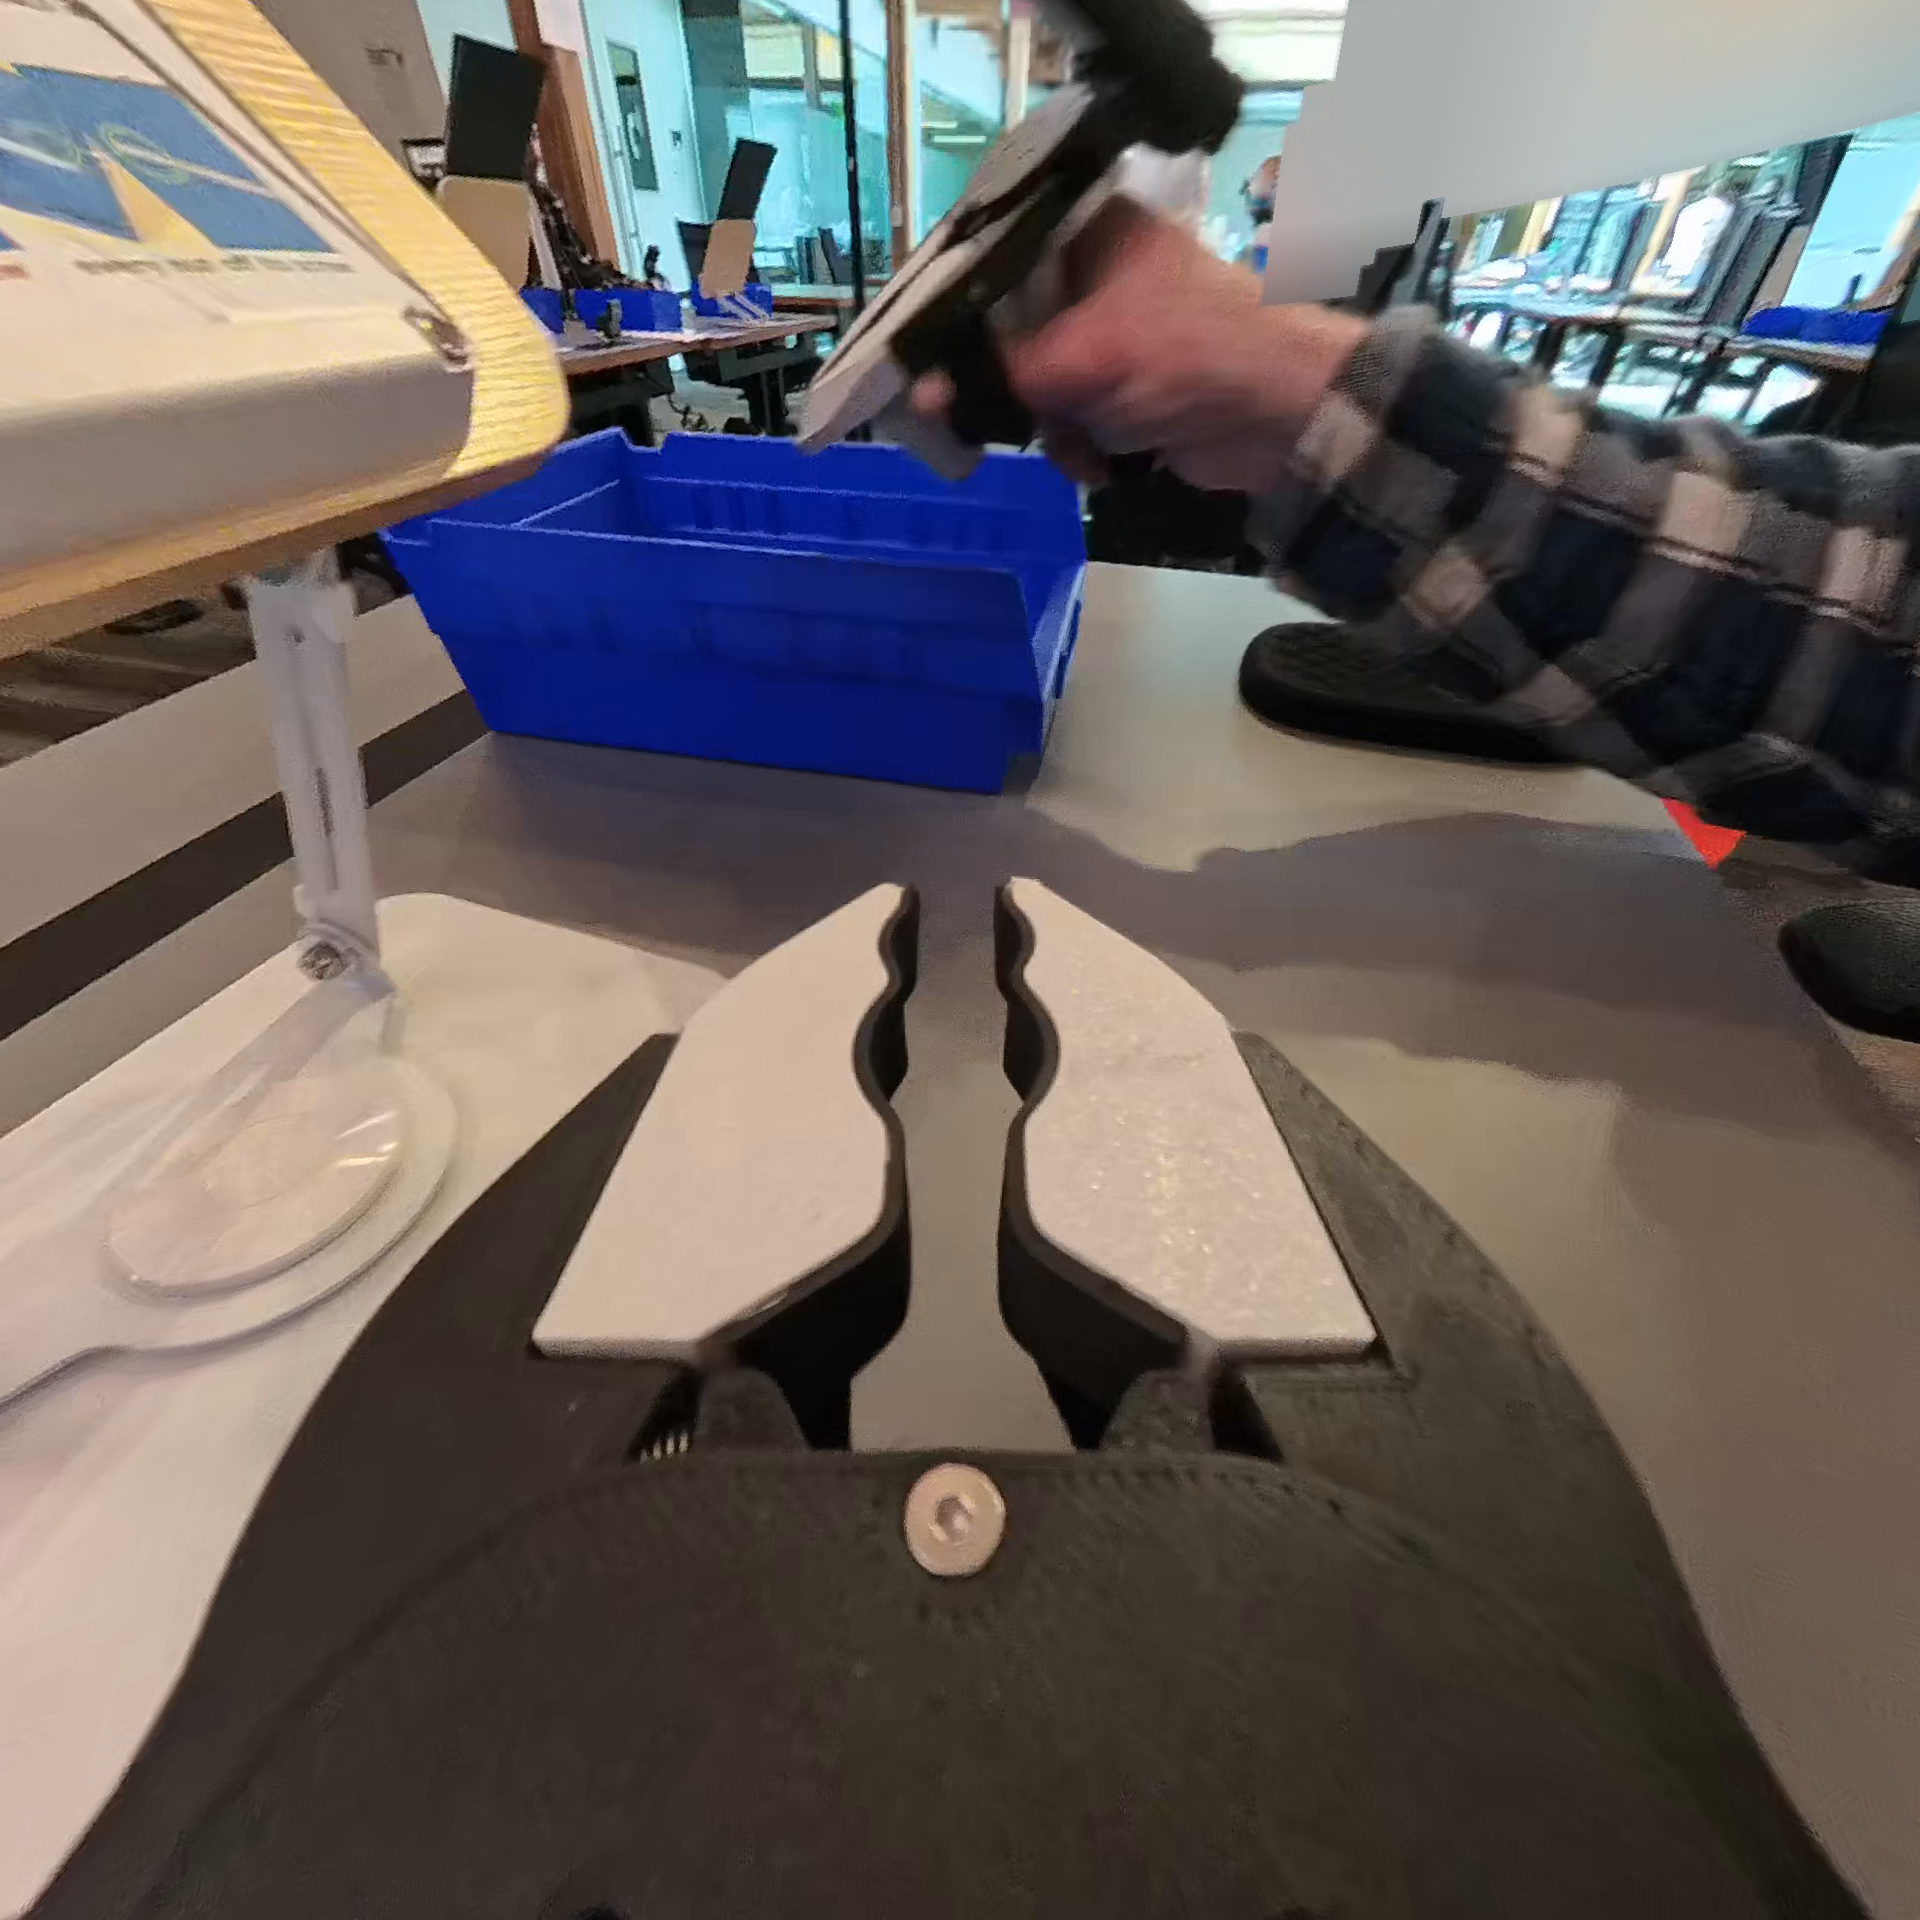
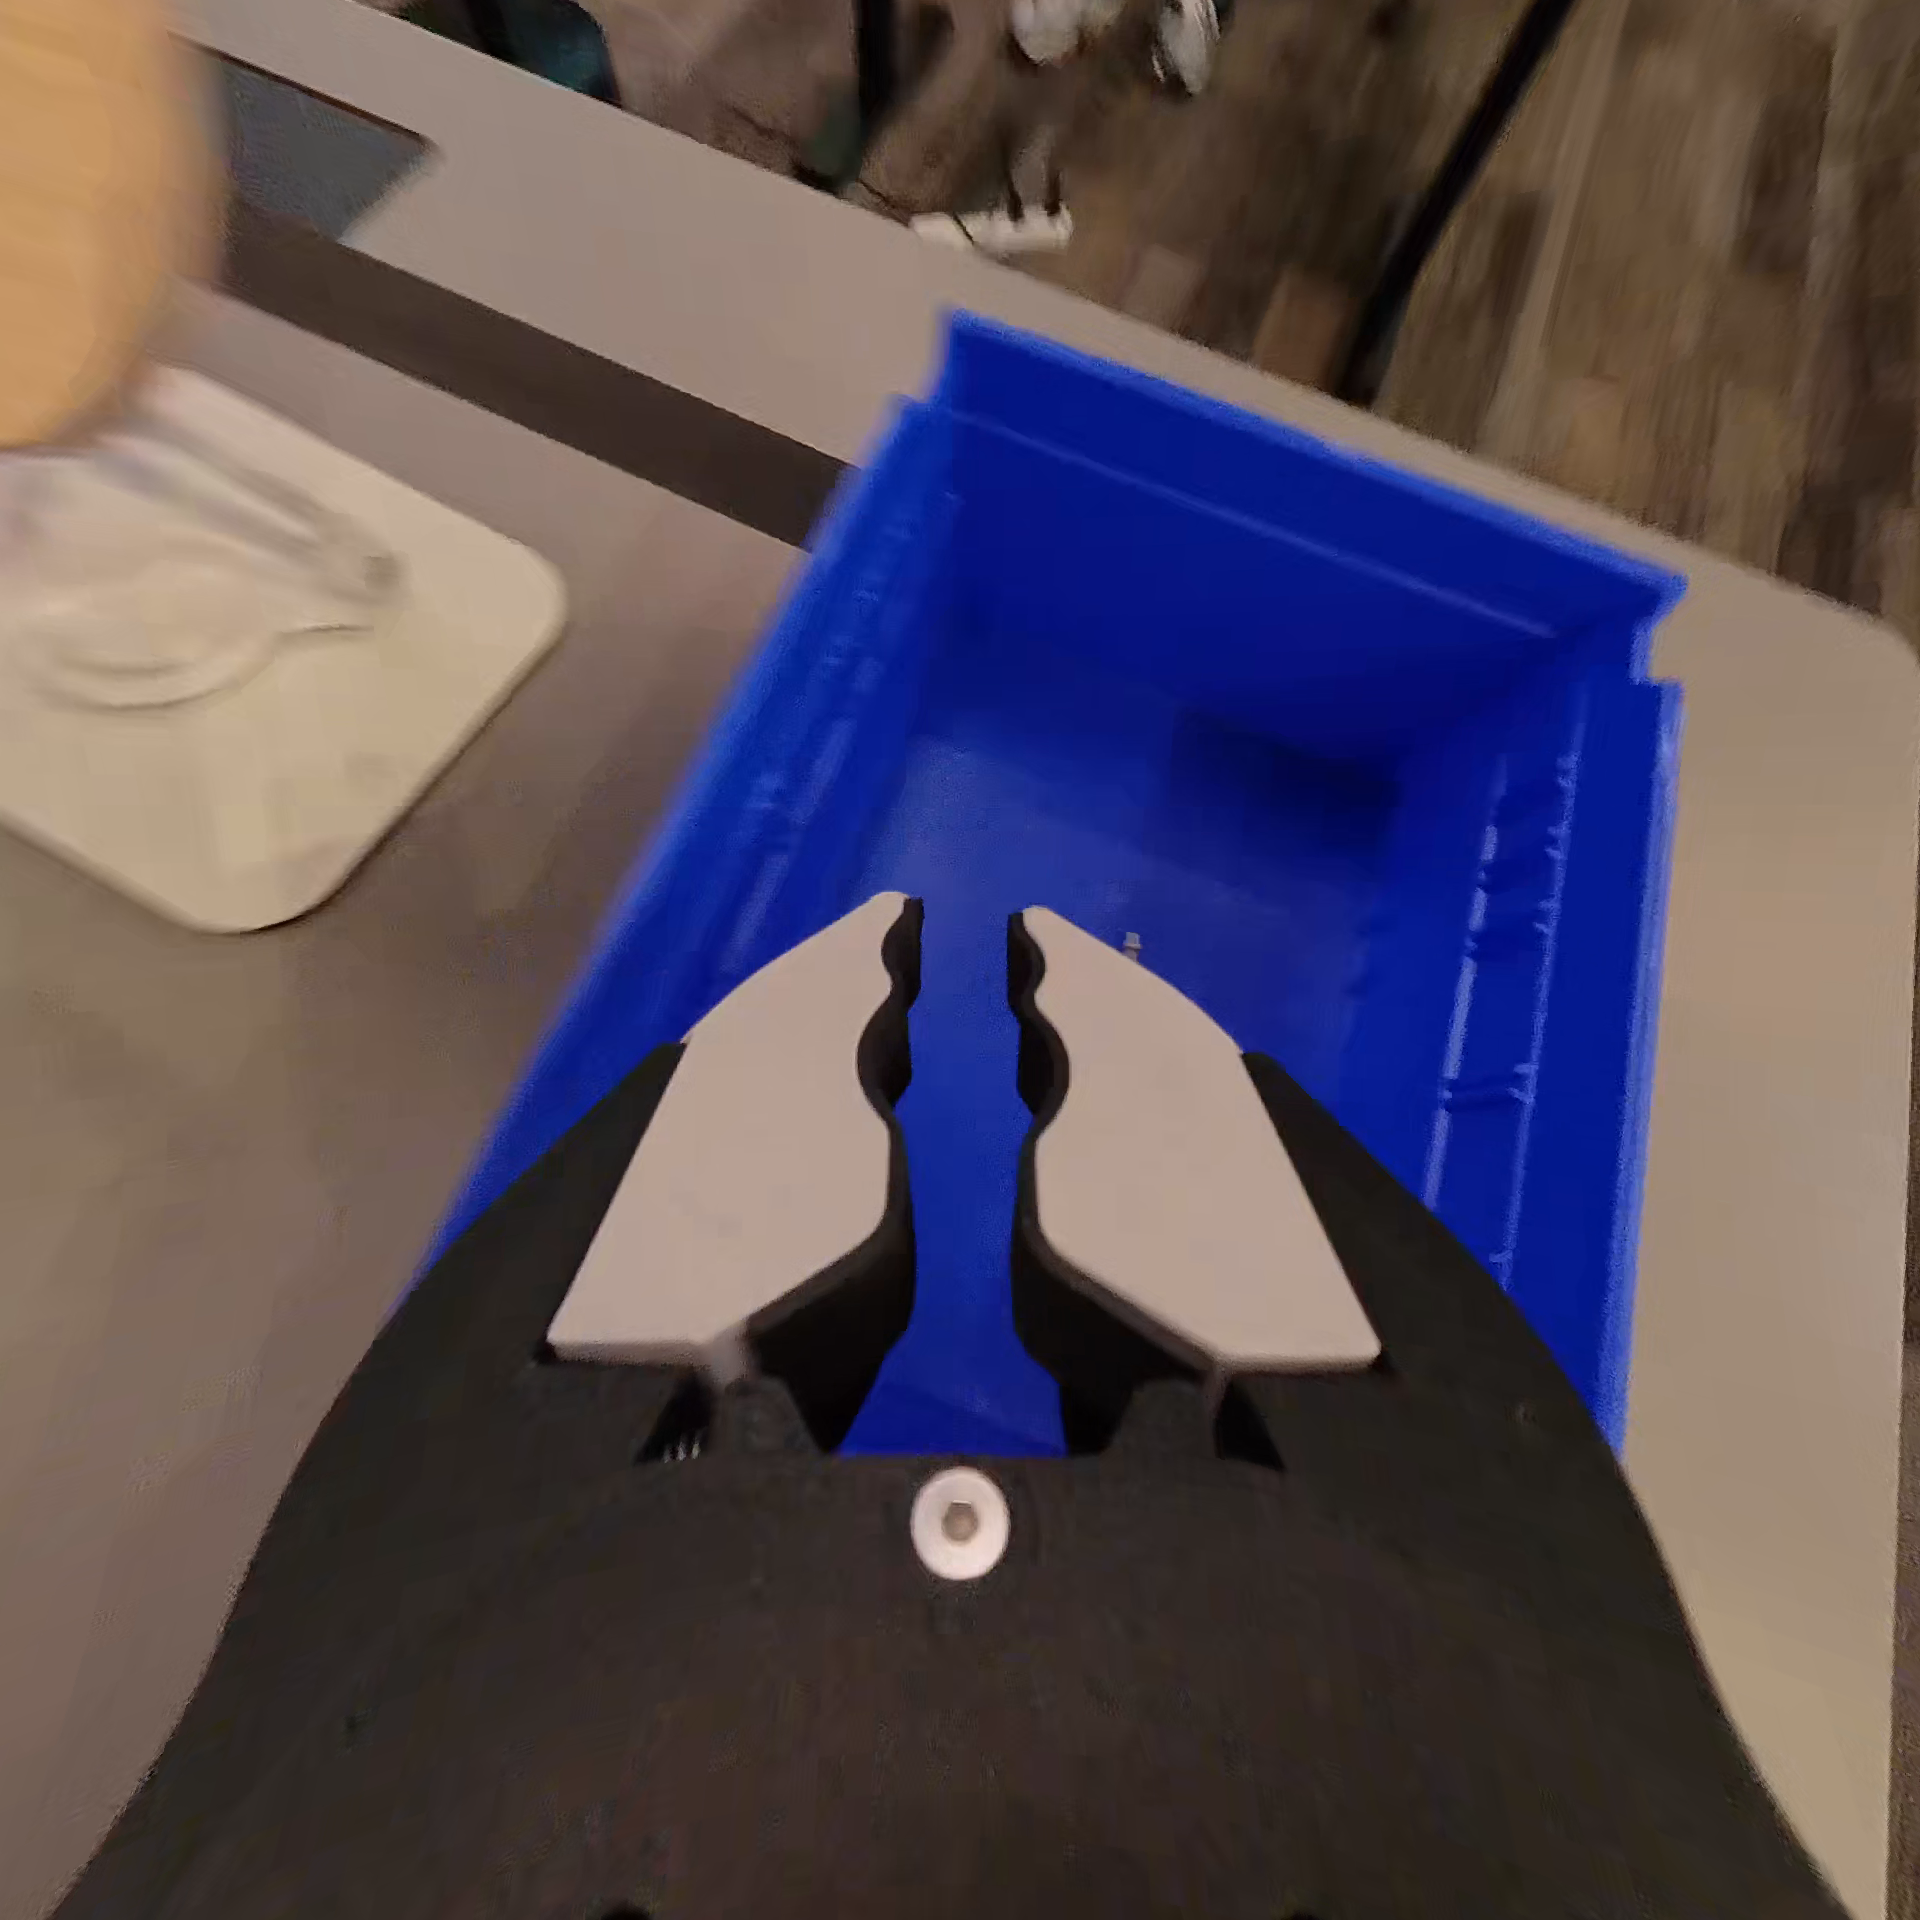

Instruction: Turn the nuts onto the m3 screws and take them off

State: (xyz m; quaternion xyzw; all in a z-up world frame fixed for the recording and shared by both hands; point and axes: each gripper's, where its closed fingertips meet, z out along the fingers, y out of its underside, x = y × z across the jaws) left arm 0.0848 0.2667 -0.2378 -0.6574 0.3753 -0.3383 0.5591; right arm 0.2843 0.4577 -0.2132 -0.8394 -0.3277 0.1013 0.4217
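Note:
My left gripper is open with nothing between its pads, low over the grey table, pointing at a blue bin. My right gripper is open with nothing between its pads, held above the inside of the blue bin. A tiny silver screw lies on the bin's floor just right of the right fingertip. In the left wrist view the right gripper shows in a person's hand, above the bin's far rim.
A clear stand on a white mat carries a wooden board with a printed sheet at the left. Black pads lie on the table at the right, under a plaid sleeve. My right fingertips sit around 30 cm from my left ones.

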